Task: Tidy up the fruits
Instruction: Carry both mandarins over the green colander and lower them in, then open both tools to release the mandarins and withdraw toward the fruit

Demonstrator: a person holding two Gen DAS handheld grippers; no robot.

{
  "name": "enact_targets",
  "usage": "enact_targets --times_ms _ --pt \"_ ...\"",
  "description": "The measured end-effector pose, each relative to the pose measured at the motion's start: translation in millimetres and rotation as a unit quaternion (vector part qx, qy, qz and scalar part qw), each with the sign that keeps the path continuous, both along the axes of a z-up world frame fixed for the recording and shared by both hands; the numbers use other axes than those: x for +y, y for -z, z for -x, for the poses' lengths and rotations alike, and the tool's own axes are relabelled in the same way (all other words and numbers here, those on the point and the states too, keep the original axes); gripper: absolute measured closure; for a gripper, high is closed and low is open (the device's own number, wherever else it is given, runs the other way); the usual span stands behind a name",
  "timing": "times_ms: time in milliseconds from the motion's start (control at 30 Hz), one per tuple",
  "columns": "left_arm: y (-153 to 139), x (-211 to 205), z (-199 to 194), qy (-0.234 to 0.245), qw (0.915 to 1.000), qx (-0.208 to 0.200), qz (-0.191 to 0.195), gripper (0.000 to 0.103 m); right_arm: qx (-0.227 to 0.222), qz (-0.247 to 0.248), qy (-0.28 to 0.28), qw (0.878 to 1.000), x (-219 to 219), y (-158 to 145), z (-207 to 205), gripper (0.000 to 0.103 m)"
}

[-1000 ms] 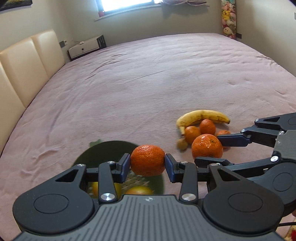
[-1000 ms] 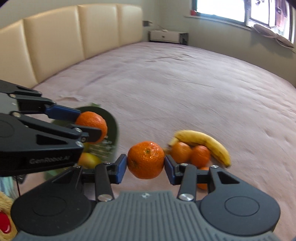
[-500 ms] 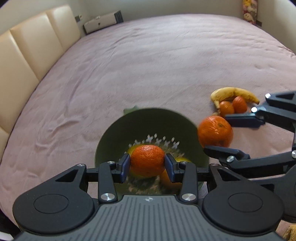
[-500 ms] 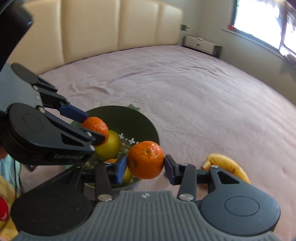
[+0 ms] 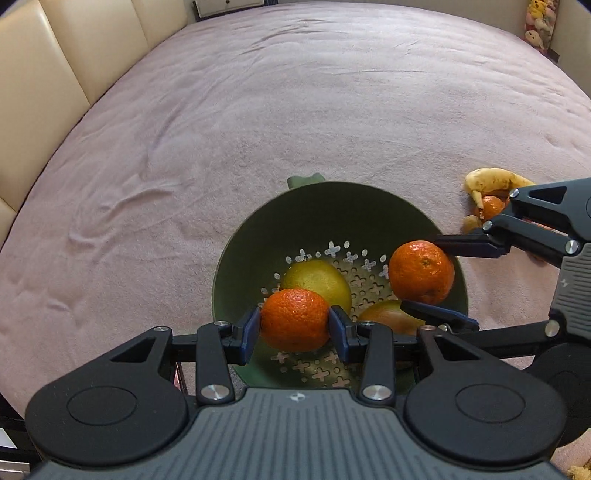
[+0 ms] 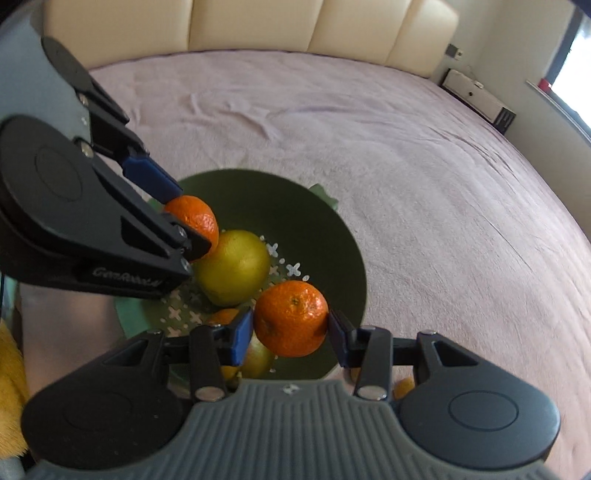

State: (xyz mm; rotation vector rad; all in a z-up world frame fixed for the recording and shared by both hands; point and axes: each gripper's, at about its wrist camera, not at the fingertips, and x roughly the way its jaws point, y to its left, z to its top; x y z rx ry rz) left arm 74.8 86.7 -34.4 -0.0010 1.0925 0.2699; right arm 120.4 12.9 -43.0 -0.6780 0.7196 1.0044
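A dark green colander bowl sits on the pink bed. It holds a yellow-green fruit and a reddish fruit. My left gripper is shut on a mandarin just above the bowl; it shows in the right wrist view too. My right gripper is shut on a larger mandarin above the bowl's right side. A banana and a small orange lie on the bed to the right.
A cream padded headboard runs along the bed's left. A white low cabinet stands by the far wall. Plush toys sit in the far right corner. A yellow plush lies beside the bowl.
Both grippers have moved from beside the fruit pile to over the green bowl, each carrying its mandarin. Both mandarins now hang lower, inside the bowl's rim.
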Motion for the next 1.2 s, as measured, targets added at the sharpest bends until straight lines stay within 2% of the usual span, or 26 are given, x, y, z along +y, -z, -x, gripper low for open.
enact_targets --times_ms 167,300,533,667,833,967,1100,1200 --pt "9 4 -4 -0.005 0.9998 0.019 -0.004 0.057 -0.013 0.032 -0.023 0.999 10 11 -2 0.061" --pt "13 8 -6 -0.009 0.9997 0.020 0.005 0.057 -0.018 0.044 -0.029 0.998 21 17 -7 0.061" --pt "7 17 -8 -0.032 0.9993 -0.008 0.019 0.057 -0.023 0.047 -0.032 0.998 33 25 -13 0.061" --pt "8 21 -12 -0.050 0.9982 -0.035 0.001 0.057 -0.025 0.047 -0.029 0.998 38 27 -17 0.061" --pt "15 22 -16 -0.061 0.9966 -0.043 -0.035 0.057 -0.013 0.051 -0.023 0.998 39 33 -19 0.061" --pt "17 28 -16 -0.070 0.9959 -0.051 -0.027 0.055 0.006 0.053 -0.007 0.999 37 41 -22 0.061" --pt "18 24 -16 -0.061 0.9960 -0.053 -0.038 0.051 0.035 0.040 0.023 0.998 32 42 -28 0.062" --pt "18 22 -17 -0.056 0.9958 -0.059 -0.042 0.048 0.039 0.035 0.031 0.998 29 40 -28 0.062"
